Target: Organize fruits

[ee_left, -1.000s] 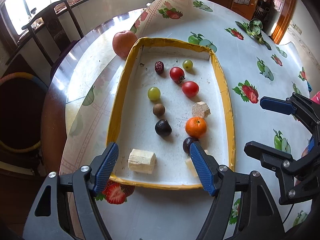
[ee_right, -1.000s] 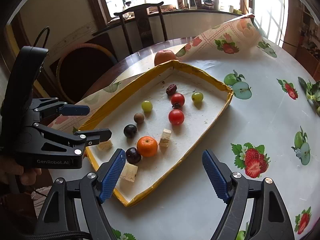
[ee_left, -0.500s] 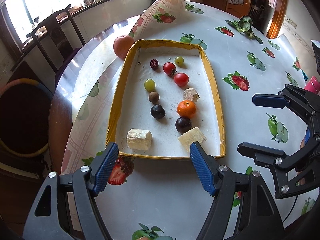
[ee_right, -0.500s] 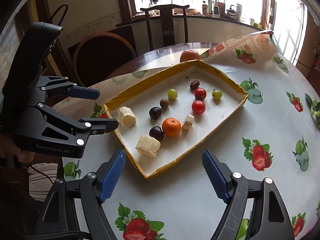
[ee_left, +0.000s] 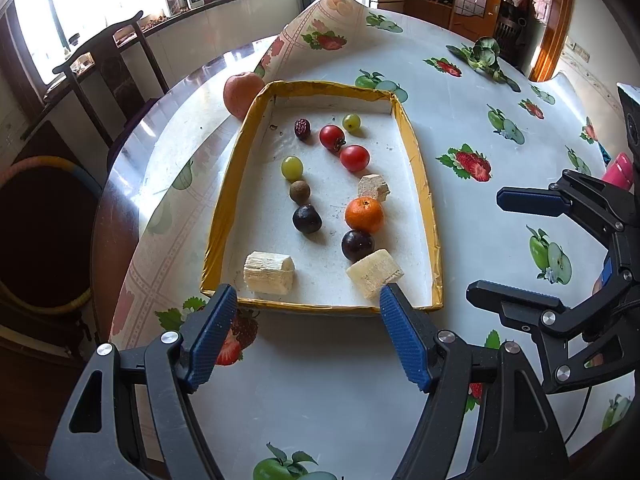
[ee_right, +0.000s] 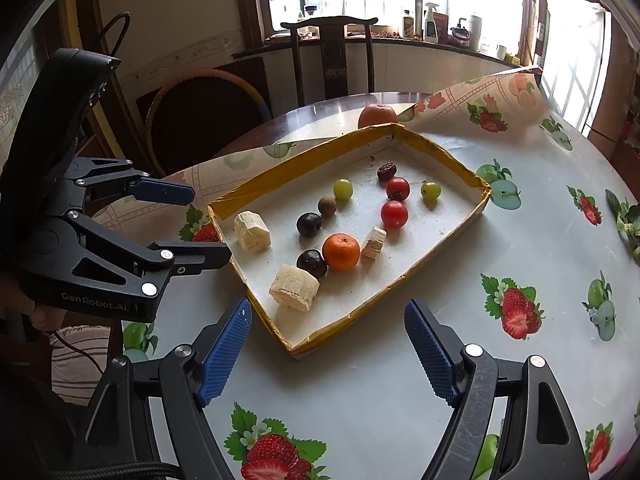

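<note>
Two grippers of mine hang wide open over the surface (ee_left: 460,208), neither holding anything. Fruits lie loose in the yellow-rimmed tray (ee_left: 424,184) at the centre of the left wrist view: an orange (ee_left: 364,214) mid-frame, touching a dark plum (ee_left: 357,245) just below it, a second dark plum (ee_left: 307,219) to its left, two red tomatoes (ee_left: 354,157) above, two green grapes (ee_left: 291,167), a small brown fruit (ee_left: 299,191) and a wrinkled red date (ee_left: 302,128) toward the top. Pale cut chunks (ee_left: 269,273) sit near the tray's lower edge. An apple (ee_left: 242,94) rests outside the tray, against its upper-left corner. My left gripper (ee_left: 304,336) hovers at the bottom of that view, just short of the tray's near rim; my right gripper (ee_right: 326,354) sits at the bottom of its own view, near the tray's closest corner.
</note>
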A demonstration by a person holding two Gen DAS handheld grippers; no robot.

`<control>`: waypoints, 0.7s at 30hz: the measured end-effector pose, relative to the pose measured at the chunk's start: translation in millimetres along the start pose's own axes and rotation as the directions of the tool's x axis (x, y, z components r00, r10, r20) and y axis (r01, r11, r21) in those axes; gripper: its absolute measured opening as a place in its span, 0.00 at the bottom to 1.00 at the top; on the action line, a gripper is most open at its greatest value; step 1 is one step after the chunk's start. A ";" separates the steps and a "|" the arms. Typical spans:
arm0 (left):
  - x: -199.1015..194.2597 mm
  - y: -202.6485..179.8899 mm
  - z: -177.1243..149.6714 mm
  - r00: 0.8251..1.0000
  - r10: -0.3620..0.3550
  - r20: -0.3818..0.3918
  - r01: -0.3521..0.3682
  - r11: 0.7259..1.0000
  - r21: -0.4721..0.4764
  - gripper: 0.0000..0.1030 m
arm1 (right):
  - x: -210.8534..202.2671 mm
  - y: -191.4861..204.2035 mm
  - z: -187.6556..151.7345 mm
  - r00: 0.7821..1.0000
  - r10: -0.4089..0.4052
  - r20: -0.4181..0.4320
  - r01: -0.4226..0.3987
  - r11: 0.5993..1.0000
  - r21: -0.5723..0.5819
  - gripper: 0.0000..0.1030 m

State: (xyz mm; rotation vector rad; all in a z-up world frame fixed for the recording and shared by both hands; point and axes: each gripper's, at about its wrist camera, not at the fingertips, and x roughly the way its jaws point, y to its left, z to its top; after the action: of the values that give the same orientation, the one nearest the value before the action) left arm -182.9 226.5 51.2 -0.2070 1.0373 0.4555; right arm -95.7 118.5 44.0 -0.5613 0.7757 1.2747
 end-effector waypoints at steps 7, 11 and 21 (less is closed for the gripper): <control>3.1 -1.2 -4.5 1.000 0.006 -0.014 -0.006 1.000 0.005 0.72 | 2.4 0.5 -1.2 1.000 0.007 0.011 -0.007 1.000 0.004 0.78; 3.1 2.6 -5.4 1.000 0.002 -0.009 -0.002 1.000 -0.017 0.74 | 1.4 2.4 -1.2 1.000 0.004 0.031 -0.004 1.000 -0.001 0.78; 1.9 9.4 -5.5 0.999 0.032 0.008 -0.032 0.999 -0.033 0.80 | 3.4 5.1 2.0 0.999 0.010 0.039 -0.011 1.000 0.013 0.78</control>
State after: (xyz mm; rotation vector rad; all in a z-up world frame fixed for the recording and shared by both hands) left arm -190.6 233.3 47.2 -0.2174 1.0261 0.5022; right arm -100.0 123.2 42.9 -0.5210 0.7544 1.2858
